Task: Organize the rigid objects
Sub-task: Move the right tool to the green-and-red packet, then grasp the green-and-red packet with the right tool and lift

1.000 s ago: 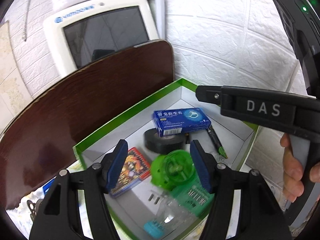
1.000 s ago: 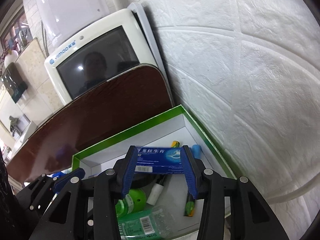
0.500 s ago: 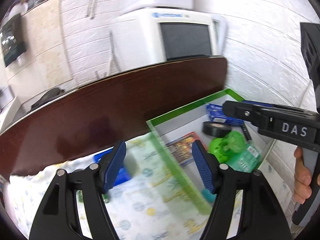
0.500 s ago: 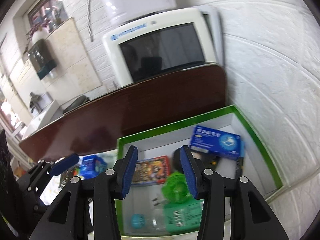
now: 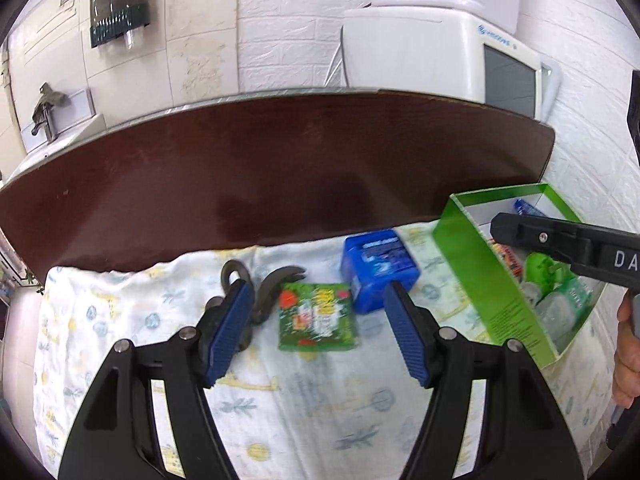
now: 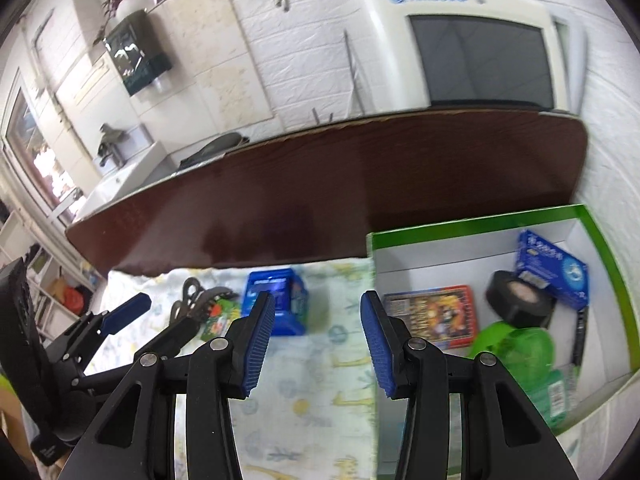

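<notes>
Both claws hung empty above the counter's printed cloth [image 5: 120,320]. Left claw [image 5: 320,332] stood with its blue pads wide apart, nothing between them; beyond the gap lay a green packet [image 5: 318,317] flat on the cloth. At 1 o'clock from the packet, just beside it, sat a blue box [image 5: 378,270]. At 10 o'clock from the packet lay black pliers [image 5: 262,288], partly hidden behind the left pad.

Right claw [image 6: 318,344] held its pads at a narrower gap, also with nothing gripped; only cloth showed between them. At 3 o'clock from it stood the green-rimmed white box [image 6: 472,224], open at the top. Inside lay a red card pack [image 6: 434,314] at the left, a roll of black tape [image 6: 518,298] at the middle, a blue carton [image 6: 554,266] leaning at the far right corner, a green plastic reel [image 6: 516,344] nearer the camera, and a dark pen [image 6: 580,336] along the right wall.

A dark brown board [image 5: 280,168] stood along the cloth's far edge.
</notes>
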`<state>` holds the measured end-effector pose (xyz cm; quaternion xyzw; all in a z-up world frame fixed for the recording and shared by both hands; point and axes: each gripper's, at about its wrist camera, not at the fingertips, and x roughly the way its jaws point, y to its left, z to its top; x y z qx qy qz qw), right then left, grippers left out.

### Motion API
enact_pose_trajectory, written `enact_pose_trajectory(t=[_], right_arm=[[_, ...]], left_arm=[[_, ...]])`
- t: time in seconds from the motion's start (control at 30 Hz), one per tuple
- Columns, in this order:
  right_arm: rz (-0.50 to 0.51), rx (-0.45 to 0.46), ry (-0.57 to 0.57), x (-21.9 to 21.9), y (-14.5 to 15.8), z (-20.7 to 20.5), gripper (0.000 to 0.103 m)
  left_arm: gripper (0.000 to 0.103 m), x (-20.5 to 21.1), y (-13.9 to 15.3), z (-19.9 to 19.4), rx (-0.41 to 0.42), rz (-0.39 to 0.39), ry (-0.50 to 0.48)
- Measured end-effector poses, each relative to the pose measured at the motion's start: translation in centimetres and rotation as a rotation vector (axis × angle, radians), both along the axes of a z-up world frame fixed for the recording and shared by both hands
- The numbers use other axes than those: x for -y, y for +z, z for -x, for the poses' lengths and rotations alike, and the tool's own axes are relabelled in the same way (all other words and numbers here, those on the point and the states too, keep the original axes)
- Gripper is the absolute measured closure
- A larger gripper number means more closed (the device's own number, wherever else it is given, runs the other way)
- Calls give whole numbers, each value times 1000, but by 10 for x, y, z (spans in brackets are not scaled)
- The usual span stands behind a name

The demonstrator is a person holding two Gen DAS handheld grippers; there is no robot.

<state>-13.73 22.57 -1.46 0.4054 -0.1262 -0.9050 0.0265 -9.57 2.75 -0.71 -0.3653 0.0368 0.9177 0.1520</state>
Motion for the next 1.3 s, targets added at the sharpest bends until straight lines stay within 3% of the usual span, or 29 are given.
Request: enact_pose_trajectory(t=[0.17,0.33,0.4,0.53,0.57,0.67,1.0,1.3], right_arm=[[17,47,36,23,-12,14,57],[49,84,80,41,-27,19,57],[63,100,93,48,-34,20,57],[96,130,106,58,-51,25,58],[100,139,106,61,-54,28,66],[138,178,115,67,-67,36,73],[264,289,67,67,-102,60,74],[227,289,60,72,-109,73,75]], left_arm=[[35,15,-21,5,45,-3,14],[38,34,-41,11,113,-60,21],[48,39,-47,12,141,-83,11],[54,46,-55,17,185,-126,5],[59,47,-56,19,198,-146,0],[66,48,-61,25,232,-186,-14],[66,43,-68,44,261,-198,-22],[67,45,-67,46,265,-189,-58]])
